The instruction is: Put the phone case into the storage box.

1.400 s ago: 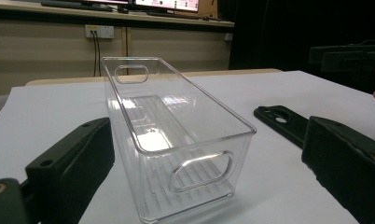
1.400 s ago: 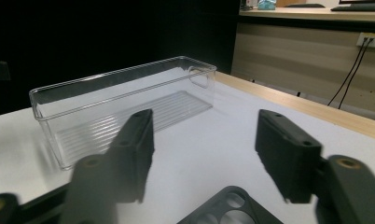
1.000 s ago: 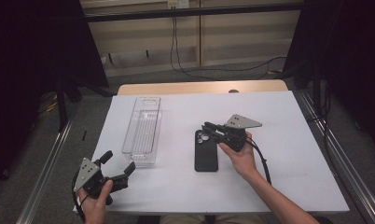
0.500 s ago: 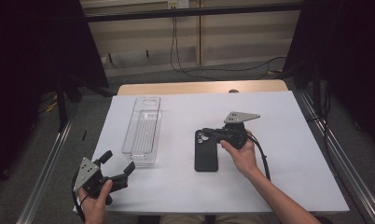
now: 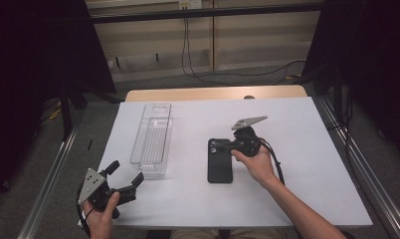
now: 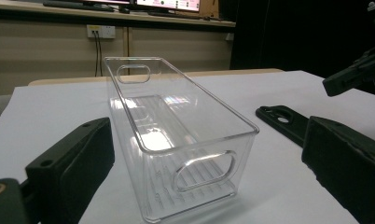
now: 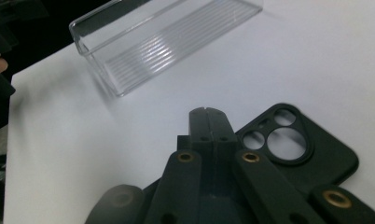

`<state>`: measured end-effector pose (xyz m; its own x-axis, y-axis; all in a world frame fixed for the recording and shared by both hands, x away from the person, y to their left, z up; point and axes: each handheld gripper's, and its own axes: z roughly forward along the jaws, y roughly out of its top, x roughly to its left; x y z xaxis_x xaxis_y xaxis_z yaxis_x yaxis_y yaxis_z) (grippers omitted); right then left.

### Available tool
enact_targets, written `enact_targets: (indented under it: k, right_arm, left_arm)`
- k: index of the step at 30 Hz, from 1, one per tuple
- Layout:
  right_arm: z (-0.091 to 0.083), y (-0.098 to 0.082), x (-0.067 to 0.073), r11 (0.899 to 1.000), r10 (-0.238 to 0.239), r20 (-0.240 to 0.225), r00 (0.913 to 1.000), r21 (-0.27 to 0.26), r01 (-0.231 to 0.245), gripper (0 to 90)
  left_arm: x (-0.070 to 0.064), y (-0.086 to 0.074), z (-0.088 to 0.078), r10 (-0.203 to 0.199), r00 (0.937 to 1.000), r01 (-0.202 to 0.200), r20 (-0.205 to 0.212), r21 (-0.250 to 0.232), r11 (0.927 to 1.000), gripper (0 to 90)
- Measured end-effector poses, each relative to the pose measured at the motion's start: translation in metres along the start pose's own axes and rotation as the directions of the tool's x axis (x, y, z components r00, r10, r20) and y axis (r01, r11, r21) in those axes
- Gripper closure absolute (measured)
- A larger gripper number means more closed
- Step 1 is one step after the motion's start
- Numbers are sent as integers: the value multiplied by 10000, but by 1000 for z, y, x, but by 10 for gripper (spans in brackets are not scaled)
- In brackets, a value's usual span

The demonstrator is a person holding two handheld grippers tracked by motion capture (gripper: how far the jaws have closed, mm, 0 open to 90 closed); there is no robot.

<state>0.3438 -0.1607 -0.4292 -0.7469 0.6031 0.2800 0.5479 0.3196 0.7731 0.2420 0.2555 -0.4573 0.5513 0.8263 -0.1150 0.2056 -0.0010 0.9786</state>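
Right tongs [image 5: 219, 146] now with jaws pressed together, nothing between them; a second ago they stood slightly parted. Tip sits over the camera end of the black phone case [image 5: 220, 167], which lies flat on the white table [image 5: 307, 164], unmoved. Clear bin [image 5: 152, 139] at 9 o'clock of the case, unchanged. Left tongs [image 5: 124, 173], jaws spread wide, unmoved at 7 o'clock.

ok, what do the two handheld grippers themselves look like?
Both grippers are black with two blocky jaws. The right gripper carries a grey three-cornered plate and a black cable, with brass-coloured pivots; the left gripper has the same grey plate. No sleeves on the forearms.
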Motion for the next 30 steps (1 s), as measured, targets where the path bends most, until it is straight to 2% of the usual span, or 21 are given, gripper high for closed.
enact_targets:
  k: [1,3,6,13,19,21,22,23,30]
  right_arm:
    - [0,0,0,9995,61,-10,10000,315,-61,900]
    - [1,0,1,9993,65,-149,9999,357,-59,900]
    - [4,1,3,9961,42,-188,9998,884,-25,900]
    - [18,3,11,9781,-274,-584,9979,2046,388,900]
    - [30,1,16,9644,-287,-894,9956,2596,511,900]
    - [34,-1,17,9613,-212,-947,9953,2717,463,900]
    - [36,-1,19,9572,-23,-979,9952,2878,305,900]
    - [38,-1,19,9587,-119,-1012,9948,2816,402,900]
    - [56,-3,29,9423,-159,-1256,9920,3299,569,900]
  left_arm:
    - [1,0,0,50,10000,-50,-50,21,10000,27]
    - [0,0,0,57,10000,-57,-62,33,10000,27]
    - [1,0,1,75,9999,-74,-73,86,9999,27]
    - [3,0,2,35,9998,-33,-203,72,10000,26]
    - [3,0,2,81,9997,-78,-220,98,9999,27]
    - [4,0,2,71,9997,-69,-216,77,9999,27]
    - [3,0,2,54,9998,-53,-211,49,10000,27]
    - [4,0,2,68,9998,-67,-194,43,10000,26]
    - [4,0,2,71,9998,-71,-160,40,10000,27]
